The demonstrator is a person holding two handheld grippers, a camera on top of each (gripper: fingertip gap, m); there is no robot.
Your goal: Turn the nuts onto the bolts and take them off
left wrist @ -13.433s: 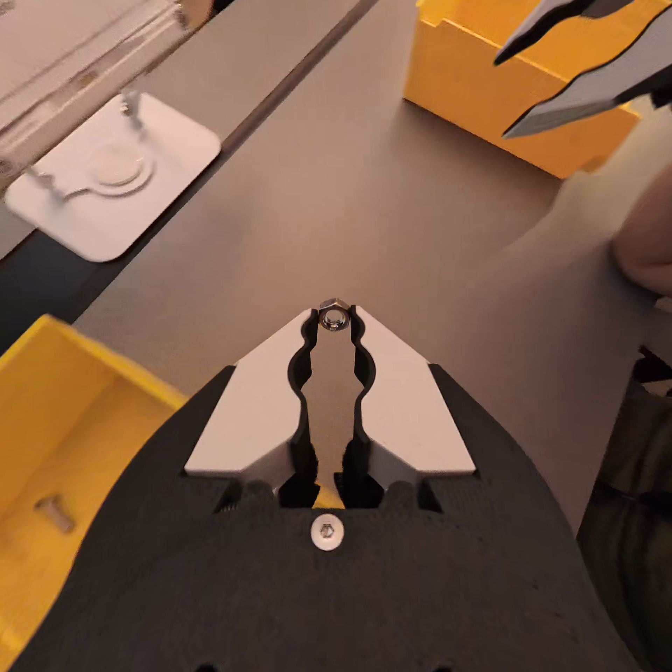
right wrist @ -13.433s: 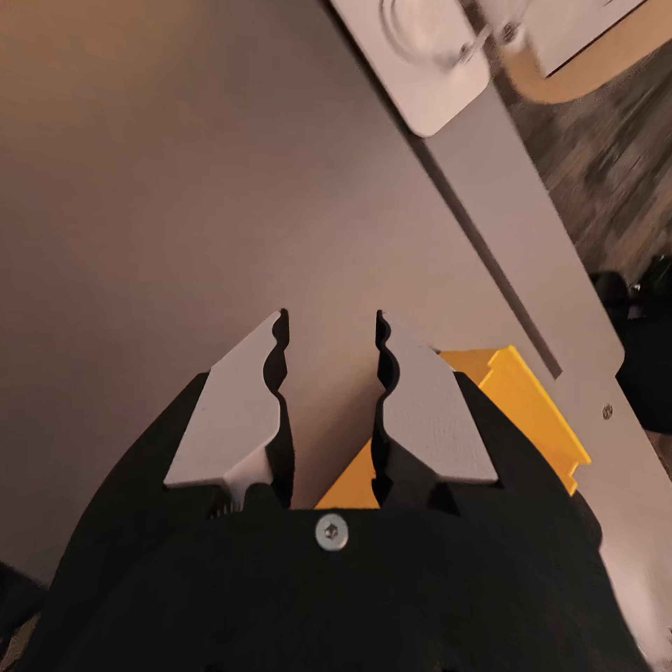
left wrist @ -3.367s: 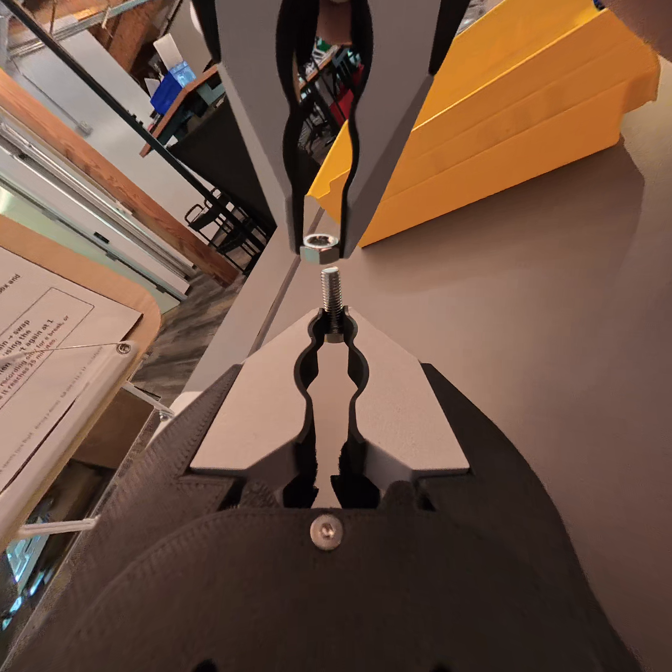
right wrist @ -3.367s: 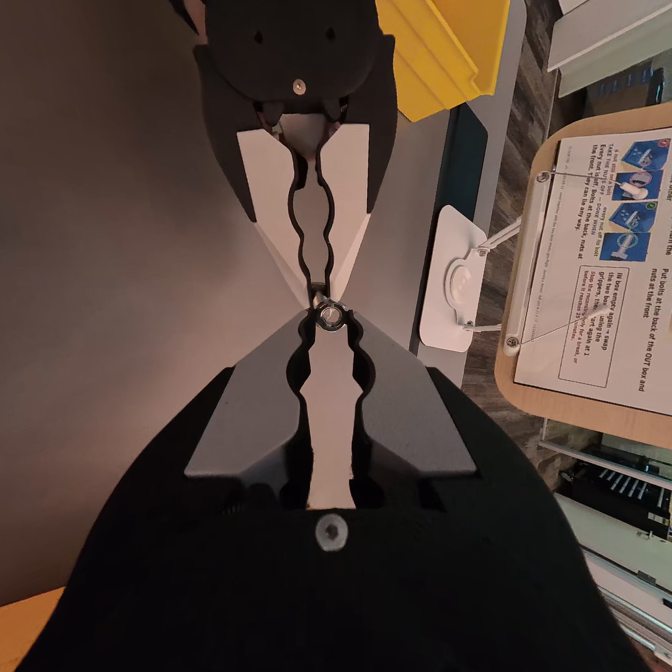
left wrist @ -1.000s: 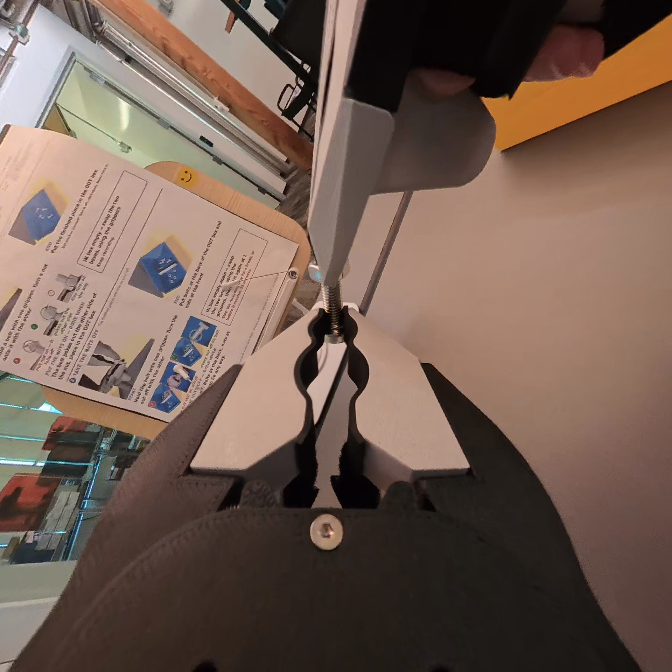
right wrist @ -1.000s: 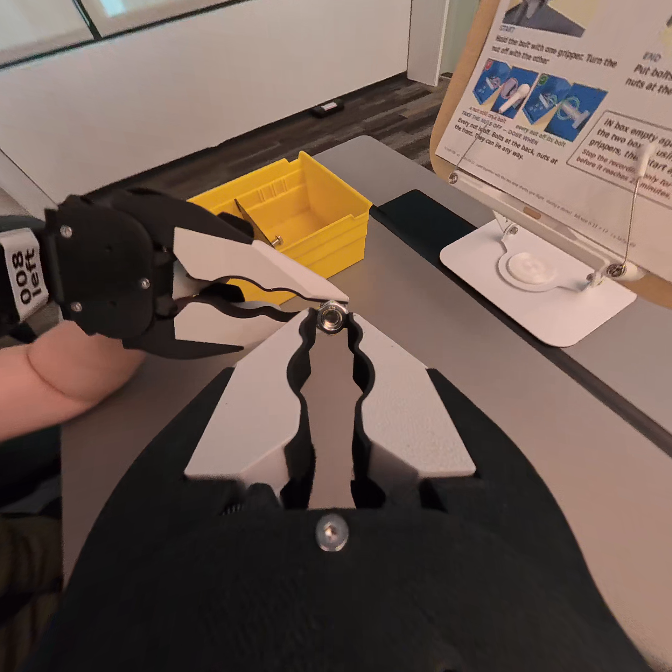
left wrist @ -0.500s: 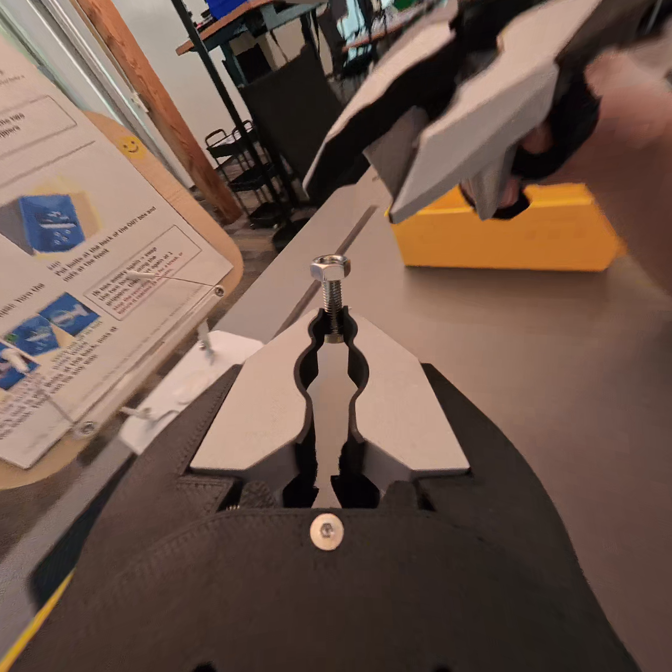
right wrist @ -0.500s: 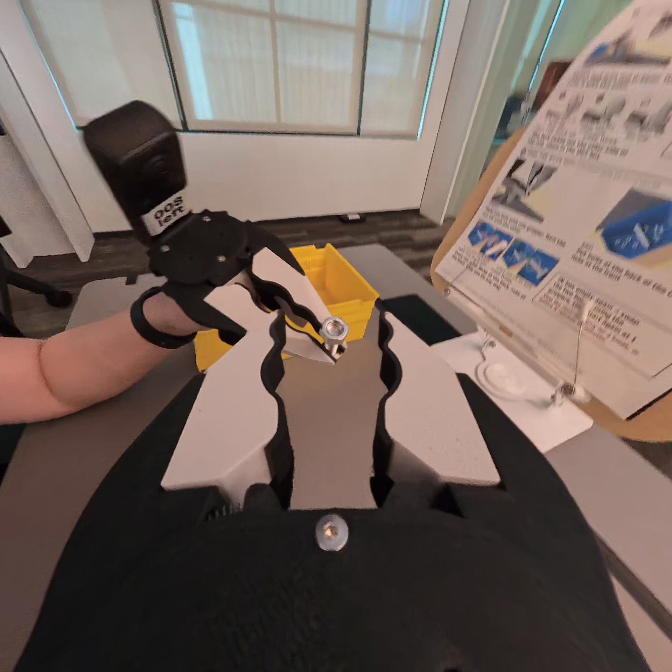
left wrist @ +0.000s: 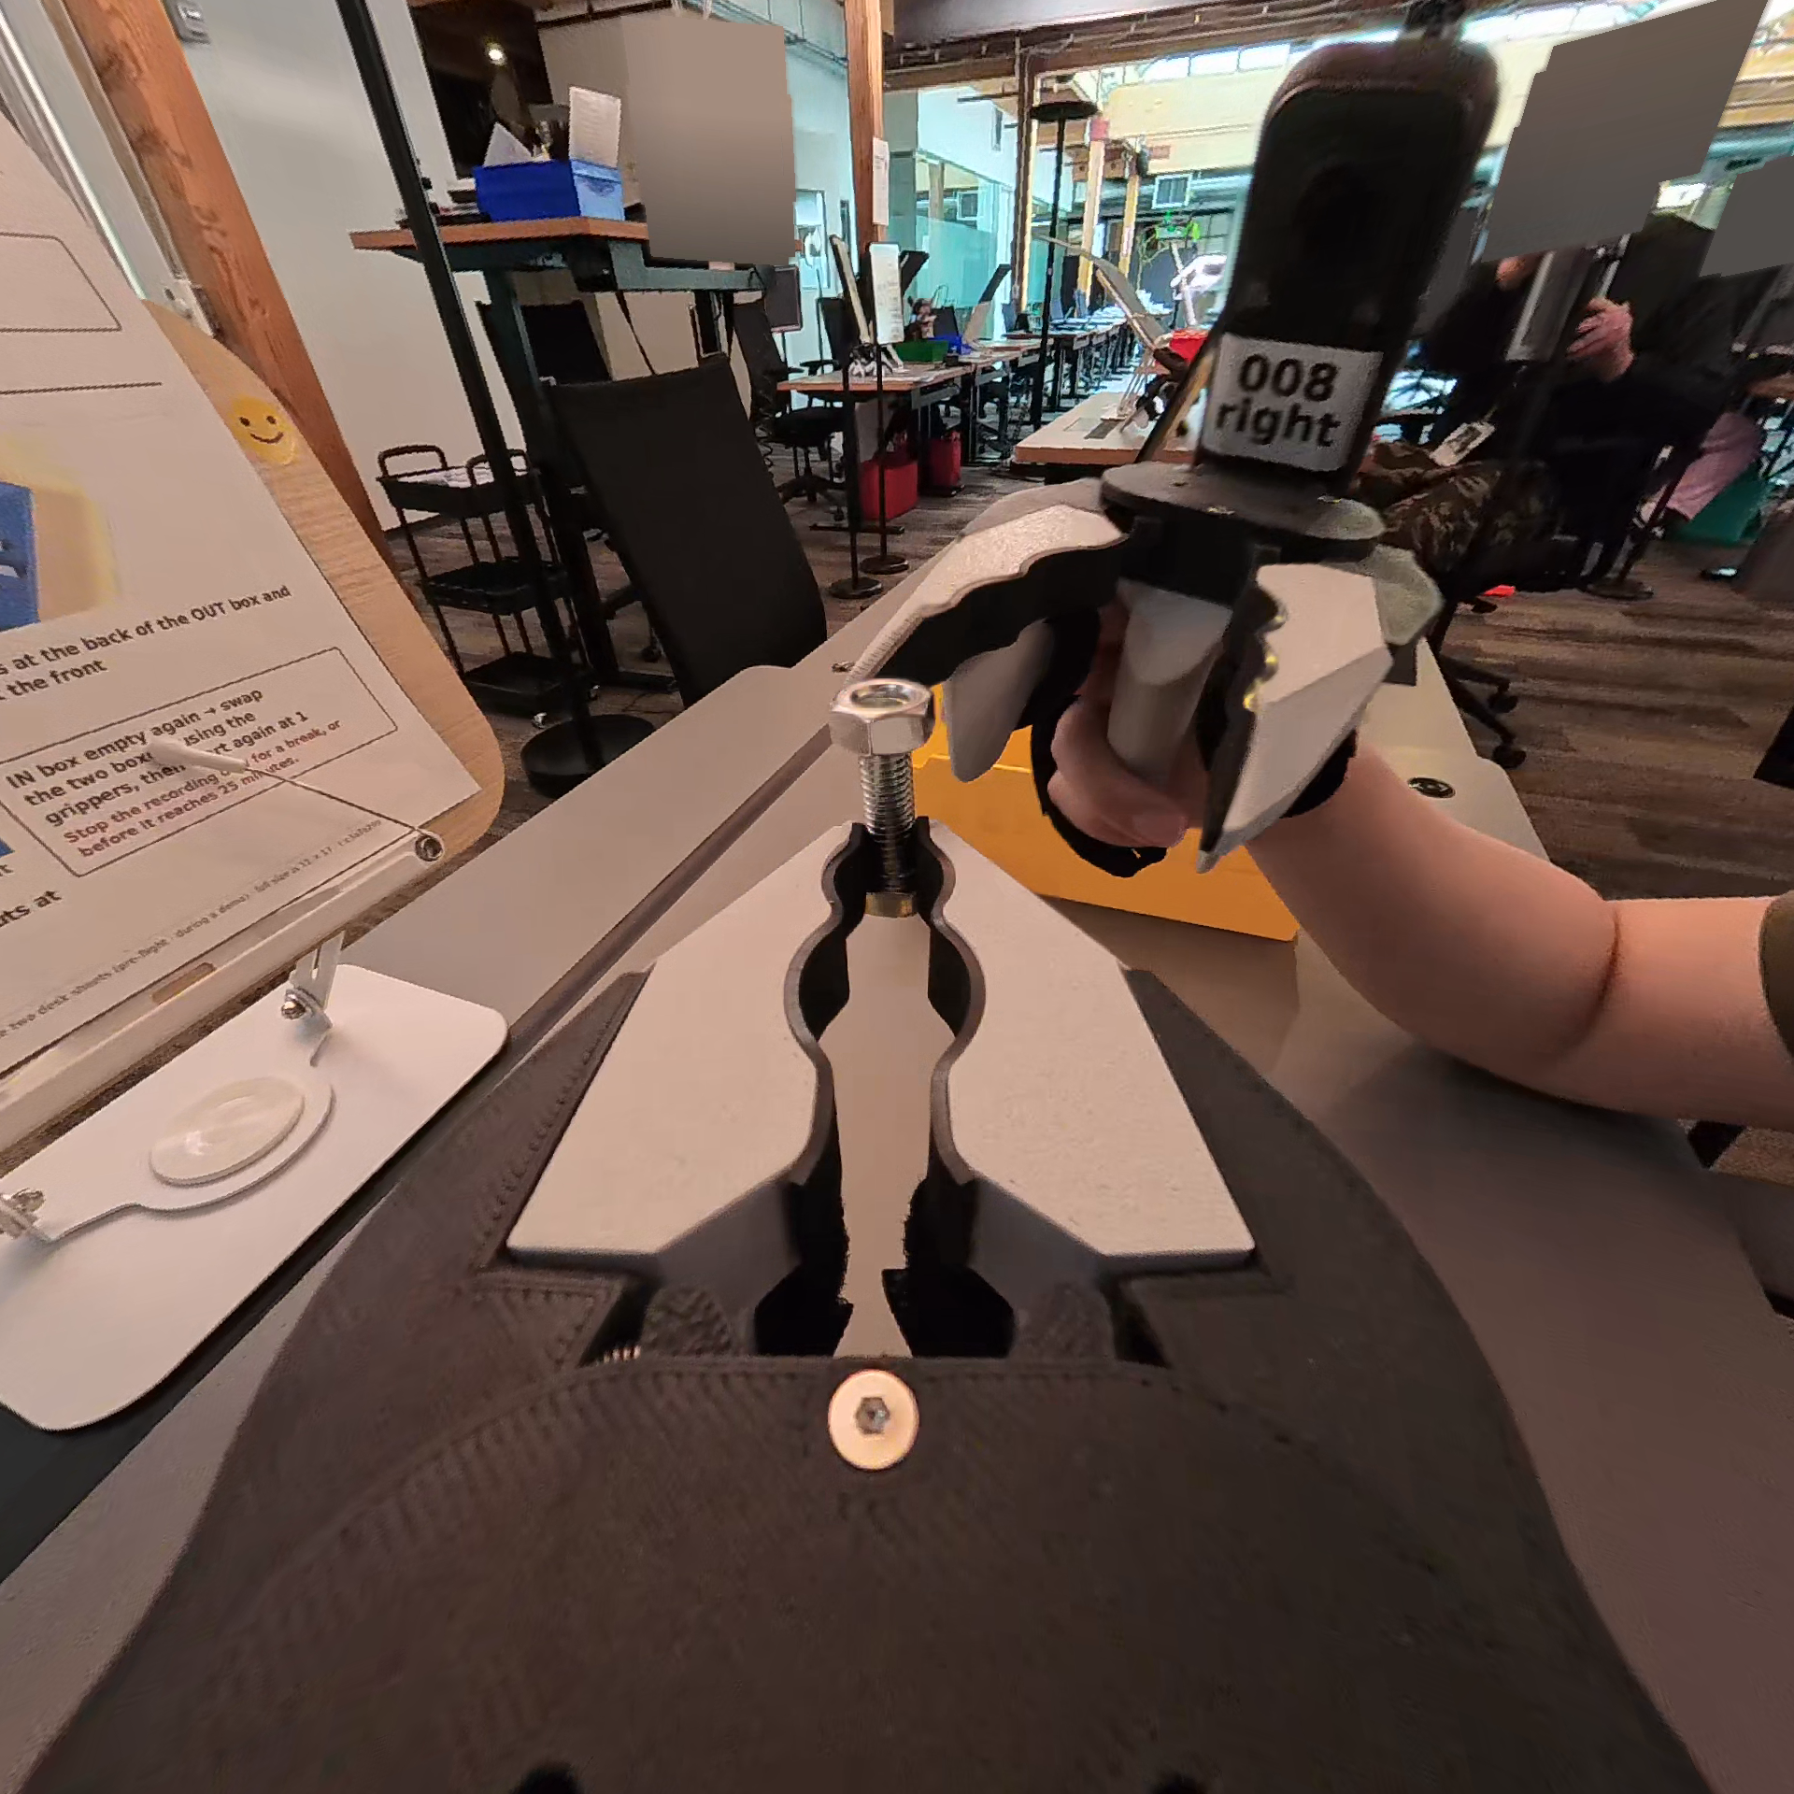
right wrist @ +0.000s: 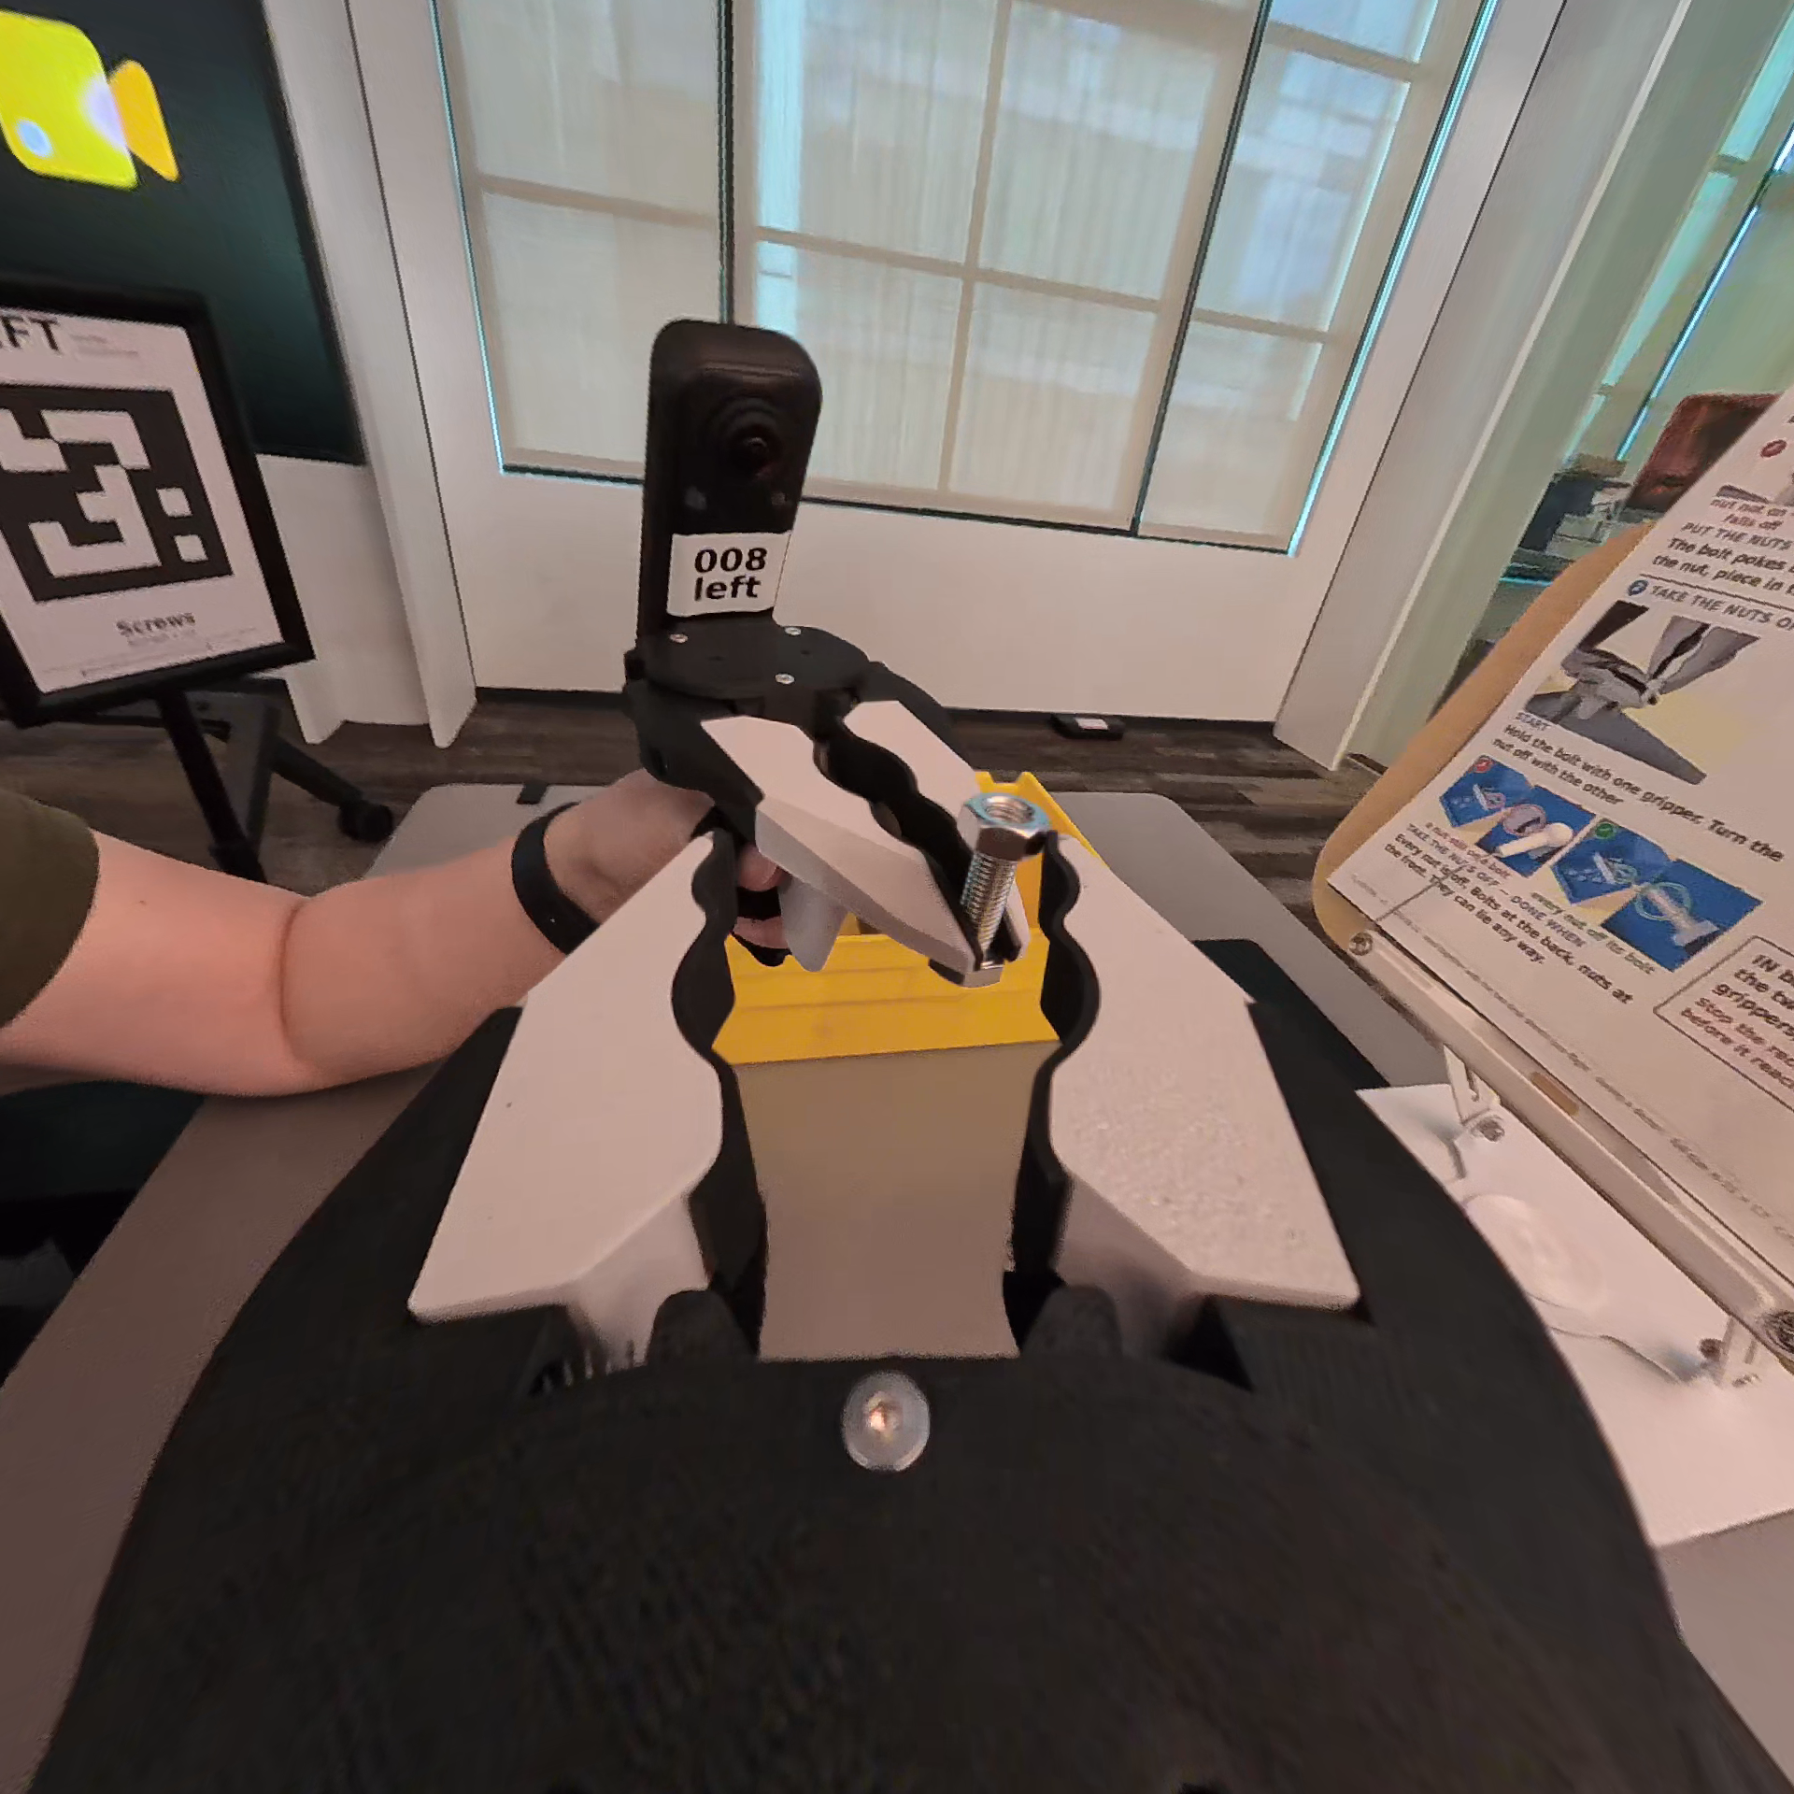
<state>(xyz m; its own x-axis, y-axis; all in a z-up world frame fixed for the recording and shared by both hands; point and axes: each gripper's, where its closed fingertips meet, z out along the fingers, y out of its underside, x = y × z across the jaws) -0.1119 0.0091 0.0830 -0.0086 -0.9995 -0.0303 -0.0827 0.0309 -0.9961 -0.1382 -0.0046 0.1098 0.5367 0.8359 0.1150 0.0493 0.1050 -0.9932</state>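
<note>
Over a grey table (left wrist: 1456, 1213) facing an open office, the left gripper (left wrist: 888, 864) is clenching a nut-topped bolt (left wrist: 885, 806) while the right gripper (right wrist: 883, 932) is gaping empty.

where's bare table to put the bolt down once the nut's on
Bare grey table lies below the left gripper, between the yellow bin and the white stand base. It is crowded near the bin, where the open right gripper hovers.

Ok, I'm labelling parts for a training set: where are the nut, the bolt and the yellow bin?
nut (left wrist: 881, 716), left wrist view, on its hex side.
bolt (left wrist: 887, 804), left wrist view, on the threaded shank.
yellow bin (right wrist: 879, 1005), right wrist view, on its front wall.
</note>
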